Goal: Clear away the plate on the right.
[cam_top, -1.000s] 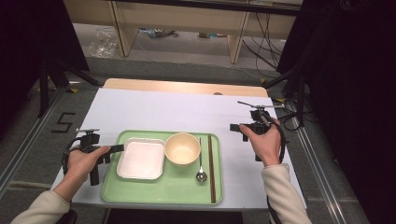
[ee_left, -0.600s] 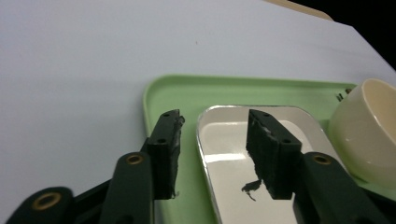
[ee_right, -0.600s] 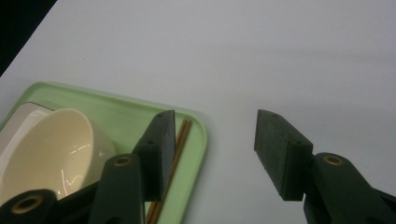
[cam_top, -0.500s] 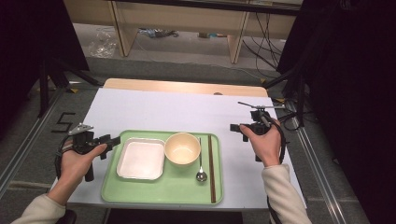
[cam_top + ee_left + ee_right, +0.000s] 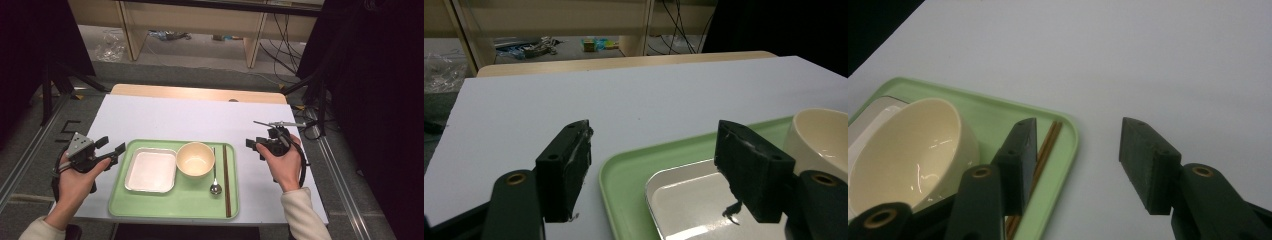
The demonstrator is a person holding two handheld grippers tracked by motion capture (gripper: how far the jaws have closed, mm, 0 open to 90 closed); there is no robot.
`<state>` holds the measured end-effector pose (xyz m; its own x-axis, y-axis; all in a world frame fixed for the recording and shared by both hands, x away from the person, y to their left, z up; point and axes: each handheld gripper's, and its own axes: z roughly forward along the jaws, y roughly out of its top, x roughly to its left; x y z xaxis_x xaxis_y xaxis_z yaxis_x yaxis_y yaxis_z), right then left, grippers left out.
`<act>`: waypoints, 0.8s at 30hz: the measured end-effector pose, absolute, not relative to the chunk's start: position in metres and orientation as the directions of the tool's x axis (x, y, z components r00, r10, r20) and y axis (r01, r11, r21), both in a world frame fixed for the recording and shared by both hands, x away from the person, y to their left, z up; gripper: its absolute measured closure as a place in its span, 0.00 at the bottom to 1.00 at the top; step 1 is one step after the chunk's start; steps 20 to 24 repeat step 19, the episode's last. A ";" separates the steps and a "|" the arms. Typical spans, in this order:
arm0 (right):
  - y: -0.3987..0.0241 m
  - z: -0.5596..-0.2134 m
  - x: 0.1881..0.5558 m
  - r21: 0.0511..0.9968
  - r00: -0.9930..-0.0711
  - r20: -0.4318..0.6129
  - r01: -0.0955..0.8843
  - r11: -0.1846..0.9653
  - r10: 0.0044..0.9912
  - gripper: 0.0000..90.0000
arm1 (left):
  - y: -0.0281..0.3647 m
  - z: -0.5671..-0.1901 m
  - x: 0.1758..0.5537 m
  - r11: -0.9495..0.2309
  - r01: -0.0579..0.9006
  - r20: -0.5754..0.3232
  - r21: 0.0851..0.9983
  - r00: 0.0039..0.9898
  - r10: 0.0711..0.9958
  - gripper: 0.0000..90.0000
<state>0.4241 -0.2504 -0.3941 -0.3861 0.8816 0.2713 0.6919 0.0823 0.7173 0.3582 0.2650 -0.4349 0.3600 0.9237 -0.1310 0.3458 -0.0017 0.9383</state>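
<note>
Writing first: we can read only a dark "5" (image 5: 70, 131) marked on the floor left of the table (image 5: 200, 115); nothing on the tray (image 5: 175, 200) or dishes carries a label. Left gripper (image 5: 111, 150) sits just off the tray's left edge, jaws wide apart with nothing between them. They've just been opening, and since the earlier frames it has let go of the tray rim and pulled back left. Right gripper (image 5: 252, 145) hovers just right of the tray, jaws spread, empty, a bit closer in than before. The tray lies at the near middle of the table with a square dish (image 5: 150, 170), bowl (image 5: 195, 159), spoon (image 5: 215, 175) and chopsticks (image 5: 226, 180). Both gripper views cut off the bowl and dish.
</note>
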 end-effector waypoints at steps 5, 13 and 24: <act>-0.253 -0.397 0.407 0.729 -0.415 0.249 0.675 0.113 0.875 0.56 | 0.263 -0.438 0.343 -0.012 0.334 -0.119 0.943 0.371 0.921 0.35; -0.262 -0.410 0.384 0.723 -0.385 0.226 0.682 0.111 0.895 0.55 | 0.259 -0.441 0.331 -0.050 0.325 -0.088 0.944 0.394 0.915 0.34; -0.265 -0.417 0.382 0.718 -0.389 0.241 0.688 0.107 0.889 0.55 | 0.257 -0.443 0.334 -0.066 0.337 -0.075 0.939 0.388 0.919 0.34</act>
